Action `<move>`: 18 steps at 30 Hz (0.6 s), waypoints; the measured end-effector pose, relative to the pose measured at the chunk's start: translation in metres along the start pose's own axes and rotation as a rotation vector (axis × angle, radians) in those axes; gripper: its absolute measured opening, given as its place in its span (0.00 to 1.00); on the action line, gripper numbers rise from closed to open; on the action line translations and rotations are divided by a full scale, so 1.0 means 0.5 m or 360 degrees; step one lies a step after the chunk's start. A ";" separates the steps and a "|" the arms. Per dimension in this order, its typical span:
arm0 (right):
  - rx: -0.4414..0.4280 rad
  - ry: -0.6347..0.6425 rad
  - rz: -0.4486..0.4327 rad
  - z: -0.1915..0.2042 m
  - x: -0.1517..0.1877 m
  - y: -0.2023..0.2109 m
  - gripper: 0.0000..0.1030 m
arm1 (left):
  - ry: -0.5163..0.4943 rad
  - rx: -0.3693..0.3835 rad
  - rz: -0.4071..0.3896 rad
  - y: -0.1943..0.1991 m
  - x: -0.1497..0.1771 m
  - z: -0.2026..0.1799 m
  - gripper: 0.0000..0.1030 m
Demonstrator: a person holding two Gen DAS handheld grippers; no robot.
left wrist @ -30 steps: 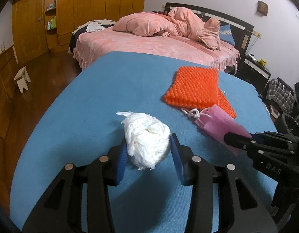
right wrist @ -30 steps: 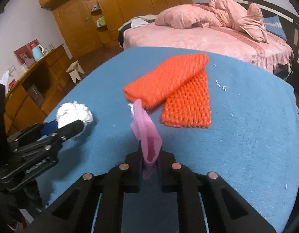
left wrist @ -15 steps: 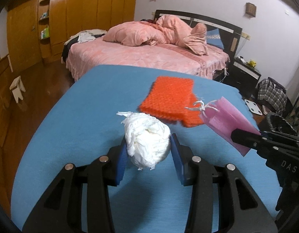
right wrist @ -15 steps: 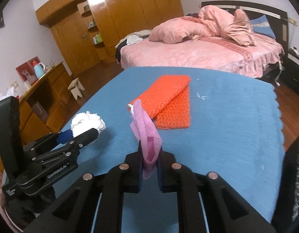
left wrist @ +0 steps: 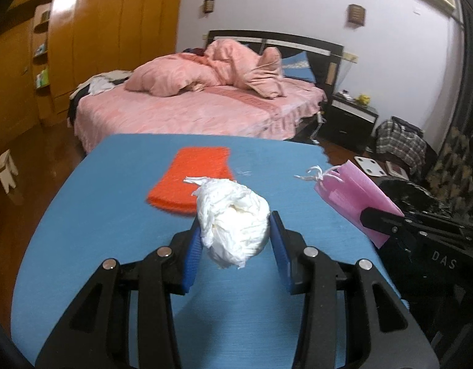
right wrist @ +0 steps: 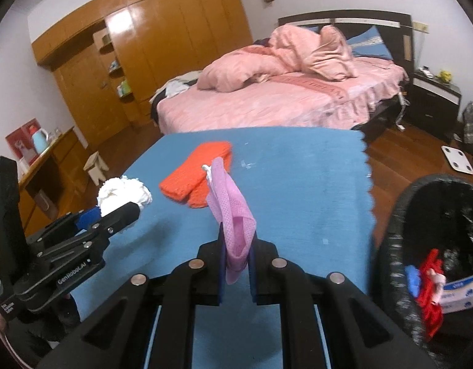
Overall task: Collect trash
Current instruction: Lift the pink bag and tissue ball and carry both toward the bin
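My left gripper (left wrist: pixel 234 230) is shut on a crumpled white tissue wad (left wrist: pixel 233 218), held up above the blue table (left wrist: pixel 113 230). My right gripper (right wrist: pixel 236 246) is shut on a pink mesh pouch (right wrist: pixel 230 212) with a white drawstring, which sticks upward from the pads. The right wrist view also has the tissue wad (right wrist: pixel 122 195) in the left gripper (right wrist: pixel 113 212) at far left. In the left wrist view the pink pouch (left wrist: pixel 356 193) sits at right. A black-lined trash bin (right wrist: pixel 436 246) holding red and blue scraps stands at the table's right side.
A folded orange knitted cloth (left wrist: pixel 193 178) lies on the table's far half. Beyond are a pink bed (left wrist: pixel 205 107), wooden wardrobes (right wrist: pixel 144 46), a small stool (right wrist: pixel 96 167), a nightstand (left wrist: pixel 350 117) and a white scale (right wrist: pixel 456 158) on the wood floor.
Both grippers have risen and drawn back from the table with their loads. The views swung rightward, bringing the trash bin into the right wrist view.
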State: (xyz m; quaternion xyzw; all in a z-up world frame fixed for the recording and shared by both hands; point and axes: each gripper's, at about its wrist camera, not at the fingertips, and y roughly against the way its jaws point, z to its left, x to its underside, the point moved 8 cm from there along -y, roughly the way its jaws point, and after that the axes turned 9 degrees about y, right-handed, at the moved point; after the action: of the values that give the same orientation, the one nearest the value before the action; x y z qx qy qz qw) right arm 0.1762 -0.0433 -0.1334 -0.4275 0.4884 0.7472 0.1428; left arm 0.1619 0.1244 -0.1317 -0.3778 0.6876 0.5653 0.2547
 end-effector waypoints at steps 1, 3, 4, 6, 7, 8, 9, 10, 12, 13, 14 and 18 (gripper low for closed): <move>0.0010 -0.0009 -0.0008 -0.008 -0.001 0.008 0.11 | -0.0015 0.0023 -0.0002 0.003 0.000 -0.019 0.39; 0.0038 -0.0030 -0.0027 -0.028 -0.001 0.029 0.11 | -0.0032 0.0049 -0.0002 0.005 -0.002 -0.043 0.39; 0.0050 -0.0038 -0.0037 -0.037 -0.002 0.039 0.11 | -0.0043 0.0067 -0.0005 0.008 -0.002 -0.060 0.39; 0.0072 -0.0046 -0.0054 -0.049 -0.003 0.054 0.11 | -0.0058 0.0089 -0.0007 0.013 -0.003 -0.083 0.39; 0.0081 -0.0049 -0.0061 -0.055 -0.004 0.061 0.11 | -0.0066 0.0102 -0.0009 0.016 -0.003 -0.095 0.39; 0.0097 -0.0056 -0.0071 -0.064 -0.005 0.070 0.11 | -0.0073 0.0113 -0.0012 0.019 -0.002 -0.105 0.39; 0.0103 -0.0061 -0.0077 -0.071 -0.003 0.077 0.11 | -0.0082 0.0124 -0.0015 0.022 -0.002 -0.114 0.39; 0.0110 -0.0067 -0.0084 -0.077 -0.004 0.082 0.11 | -0.0093 0.0136 -0.0018 0.024 -0.003 -0.125 0.40; 0.0132 -0.0077 -0.0098 -0.091 -0.004 0.097 0.11 | -0.0109 0.0163 -0.0020 0.030 0.000 -0.146 0.40; 0.0138 -0.0081 -0.0104 -0.097 -0.003 0.103 0.11 | -0.0117 0.0179 -0.0020 0.034 0.001 -0.158 0.40; 0.0146 -0.0086 -0.0111 -0.103 -0.002 0.110 0.11 | -0.0123 0.0188 -0.0021 0.035 0.001 -0.165 0.40; 0.0186 -0.0109 -0.0145 -0.134 0.000 0.144 0.11 | -0.0168 0.0234 -0.0042 0.051 -0.004 -0.209 0.40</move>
State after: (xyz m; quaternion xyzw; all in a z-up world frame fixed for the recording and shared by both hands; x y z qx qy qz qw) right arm 0.1643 -0.1353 -0.1002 -0.4145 0.5060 0.7243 0.2180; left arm 0.1503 0.0252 -0.0910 -0.3368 0.7079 0.5290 0.3249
